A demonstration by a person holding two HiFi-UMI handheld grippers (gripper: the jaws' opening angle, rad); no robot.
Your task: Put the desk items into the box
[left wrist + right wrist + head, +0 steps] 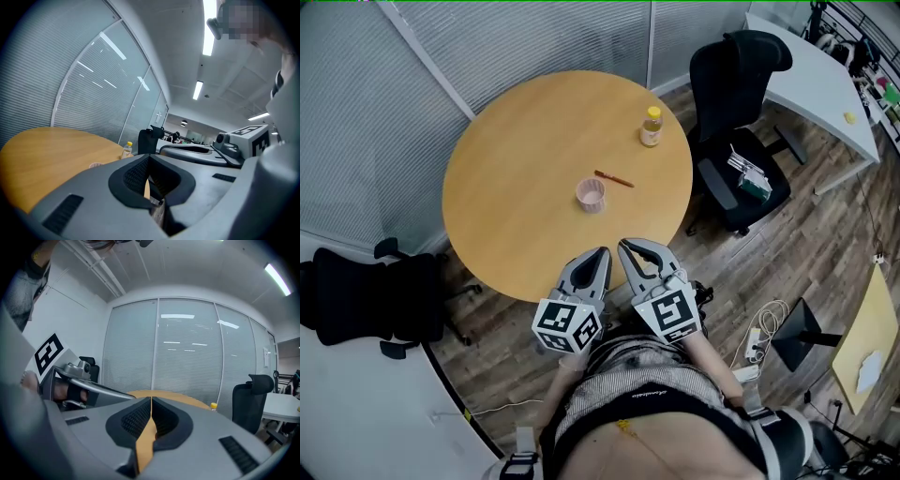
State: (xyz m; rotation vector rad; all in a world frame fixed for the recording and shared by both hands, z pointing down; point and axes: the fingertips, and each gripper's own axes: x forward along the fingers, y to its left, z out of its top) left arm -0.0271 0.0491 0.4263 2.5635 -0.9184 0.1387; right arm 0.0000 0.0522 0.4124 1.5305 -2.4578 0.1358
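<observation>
The left gripper (600, 255) and the right gripper (626, 247) hang side by side at the near edge of the round table (516, 159), each with its jaws pressed together on nothing. A pink cup (591, 195) stands near the table's middle with a thin brown stick (613, 178) just beyond it. A yellow-capped bottle (652, 126) stands by the far right edge.
</observation>
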